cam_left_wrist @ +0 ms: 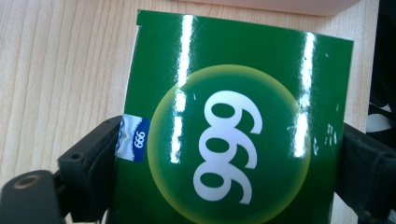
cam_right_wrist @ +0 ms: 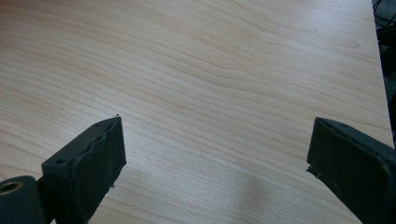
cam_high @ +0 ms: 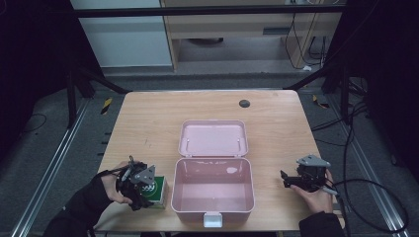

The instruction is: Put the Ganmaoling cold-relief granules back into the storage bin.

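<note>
Left tool (cam_left_wrist: 224, 154): its two black jaws stand on either side of the green box (cam_left_wrist: 233, 126), one at each long edge. In the left gripper view both pads appear to meet the box's sides, so the tool is grasping the box across its width, with the jaws spread wide.
Left tool, high view: the left tool (cam_high: 143, 190) sits at about 8 o'clock on the counter (cam_high: 148, 118), held in the person's left hand (cam_high: 111, 187), directly over the box.
Green box: a glossy green carton with a yellow-green disc and the white figures 999 on its top face, and a small blue label at one edge. It lies flat on the counter, just beside the left wall of the pink case (cam_high: 212, 190).
Right tool (cam_right_wrist: 215, 158): released. Its jaws stand far apart with bare wood grain between them, and nothing touches either pad.
Right tool, high view: the right tool (cam_high: 289, 181) is at about 4 o'clock, in the person's right hand (cam_high: 316, 195), well apart from the case and pointing toward it.
Pink case: open at the counter's centre, its lid (cam_high: 213, 138) laid back toward 12 o'clock, with a white latch at its near edge.
</note>
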The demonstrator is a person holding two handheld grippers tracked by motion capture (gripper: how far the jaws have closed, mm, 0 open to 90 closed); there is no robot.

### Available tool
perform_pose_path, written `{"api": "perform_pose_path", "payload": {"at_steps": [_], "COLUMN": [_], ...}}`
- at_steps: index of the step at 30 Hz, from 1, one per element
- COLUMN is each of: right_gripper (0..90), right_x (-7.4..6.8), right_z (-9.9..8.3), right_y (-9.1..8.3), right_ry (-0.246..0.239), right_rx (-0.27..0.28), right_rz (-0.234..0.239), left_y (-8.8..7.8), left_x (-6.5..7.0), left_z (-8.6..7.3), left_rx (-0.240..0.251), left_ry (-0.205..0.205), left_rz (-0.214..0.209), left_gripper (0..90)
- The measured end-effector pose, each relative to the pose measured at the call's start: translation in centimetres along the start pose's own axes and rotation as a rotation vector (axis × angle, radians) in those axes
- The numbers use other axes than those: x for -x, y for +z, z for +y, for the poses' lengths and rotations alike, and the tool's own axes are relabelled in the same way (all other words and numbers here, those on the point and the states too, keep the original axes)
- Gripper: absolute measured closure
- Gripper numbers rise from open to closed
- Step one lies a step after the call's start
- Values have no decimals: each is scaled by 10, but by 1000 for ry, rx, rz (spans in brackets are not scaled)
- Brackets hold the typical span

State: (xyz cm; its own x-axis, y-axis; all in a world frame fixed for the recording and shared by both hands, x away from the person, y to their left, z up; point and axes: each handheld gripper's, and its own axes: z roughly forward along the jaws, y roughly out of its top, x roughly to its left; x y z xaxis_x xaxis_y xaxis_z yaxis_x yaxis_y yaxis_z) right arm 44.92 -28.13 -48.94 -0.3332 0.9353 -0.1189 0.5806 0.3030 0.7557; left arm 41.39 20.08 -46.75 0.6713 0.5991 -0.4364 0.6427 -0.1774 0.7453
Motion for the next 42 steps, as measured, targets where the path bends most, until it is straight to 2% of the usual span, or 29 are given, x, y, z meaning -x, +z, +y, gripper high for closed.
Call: {"api": "perform_pose_path", "payload": {"at_steps": [15, 24, 27, 29, 31, 39, 40, 42], "right_gripper": [47, 46, 46, 46, 46, 46, 45, 45], "right_x": [-1, -1, -1, -1, -1, -1, -2, -2], "right_z": [0, 0, 0, 0, 0, -1, -1, -1], "right_y": [1, 2, 1, 2, 2, 2, 2, 2], "right_ry": [-4, -17, -17, -16, -16, -19, -15, -15], "right_rx": [-11, -22, -23, -21, -22, -22, -22, -21], "right_rz": [4, 7, 6, 7, 8, 8, 8, 7], "left_y": [-1, 0, -4, -6, -11, -33, -40, -45], "left_x": [-2, -2, -1, 0, 0, 9, 12, 15], "left_z": [2, 5, 7, 8, 12, 33, 40, 46], "left_rx": [-25, -56, -75, -80, -82, -64, -57, -51], "left_ry": [-1, 4, -25, -26, -11, 27, 46, 60], "left_rz": [-12, -2, -14, -16, -28, -32, -38, -39], "left_gripper": [126, 151, 154, 154, 154, 152, 152, 152]}}
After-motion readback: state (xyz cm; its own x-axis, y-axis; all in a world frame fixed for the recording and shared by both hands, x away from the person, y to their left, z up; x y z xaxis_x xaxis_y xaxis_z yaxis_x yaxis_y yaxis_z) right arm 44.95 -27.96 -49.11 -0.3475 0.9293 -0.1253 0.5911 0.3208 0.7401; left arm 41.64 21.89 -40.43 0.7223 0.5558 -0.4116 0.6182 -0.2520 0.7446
